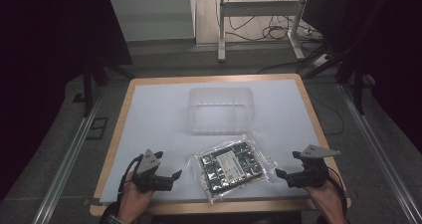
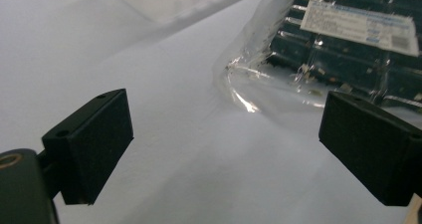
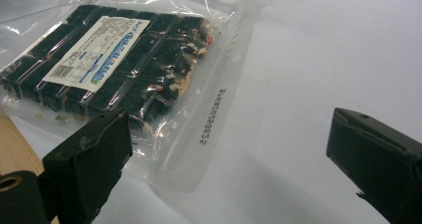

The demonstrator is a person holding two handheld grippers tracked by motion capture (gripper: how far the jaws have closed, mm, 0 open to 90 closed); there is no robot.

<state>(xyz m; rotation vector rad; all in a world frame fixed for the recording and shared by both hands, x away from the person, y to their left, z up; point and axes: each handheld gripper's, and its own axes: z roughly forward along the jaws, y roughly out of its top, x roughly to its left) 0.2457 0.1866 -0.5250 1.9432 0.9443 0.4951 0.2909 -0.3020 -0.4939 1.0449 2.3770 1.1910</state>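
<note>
A clear plastic bag (image 1: pixel 231 165) holding a black compartment tray with a white label lies flat on the white sheet near the front edge. In the left gripper view the bag (image 2: pixel 318 50) lies ahead and to the right of my jaws. My left gripper (image 1: pixel 175 176) rests low at the front left, open, nothing between its jaws (image 2: pixel 226 154). My right gripper (image 1: pixel 279 174) sits at the front right, just off the bag's right edge, open as well. In the right gripper view (image 3: pixel 229 169) the bag's sealed edge (image 3: pixel 209 114) reaches between the jaws, untouched by the pads.
A clear, empty plastic box (image 1: pixel 221 109) stands on the white sheet (image 1: pixel 159 114) behind the bag. The sheet covers a wooden table (image 1: pixel 114 134) whose rim shows around it. Beyond the table are a metal stand (image 1: pixel 259 15) and floor cables.
</note>
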